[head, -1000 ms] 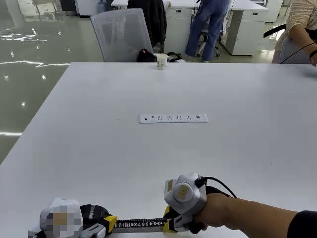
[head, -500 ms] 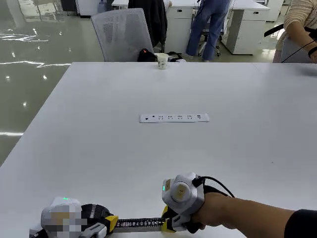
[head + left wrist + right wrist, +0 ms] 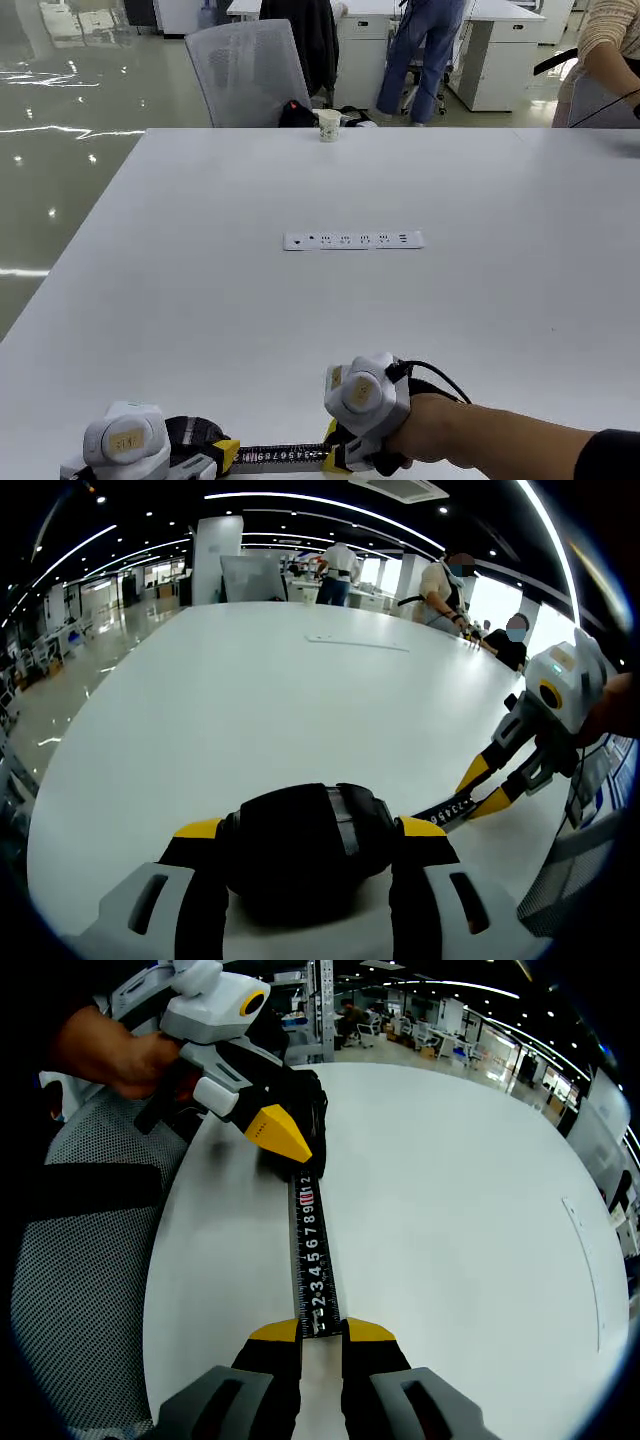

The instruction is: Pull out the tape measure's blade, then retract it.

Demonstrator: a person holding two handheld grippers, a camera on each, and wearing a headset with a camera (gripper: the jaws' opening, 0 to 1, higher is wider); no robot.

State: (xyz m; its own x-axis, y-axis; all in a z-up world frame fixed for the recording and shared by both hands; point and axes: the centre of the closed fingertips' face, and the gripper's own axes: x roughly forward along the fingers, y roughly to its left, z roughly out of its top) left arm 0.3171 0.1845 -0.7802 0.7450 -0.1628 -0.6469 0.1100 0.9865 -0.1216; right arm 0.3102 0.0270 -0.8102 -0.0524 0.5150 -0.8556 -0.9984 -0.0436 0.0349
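Note:
A black tape measure case rests on the white table near its front edge, and my left gripper is shut on it, one yellow-tipped jaw on each side. A short length of numbered blade runs flat over the table from the case to my right gripper, which is shut on the blade's end. In the head view the case and left gripper sit at bottom left. The blade spans to the right gripper at bottom centre.
A white power strip lies mid-table, and a paper cup stands at the far edge. A grey mesh chair and people stand beyond the table. Another mesh chair is just off the near edge.
My right gripper has shifted slightly left toward the case, so the exposed blade looks a little shorter. The left gripper and case have stayed put.

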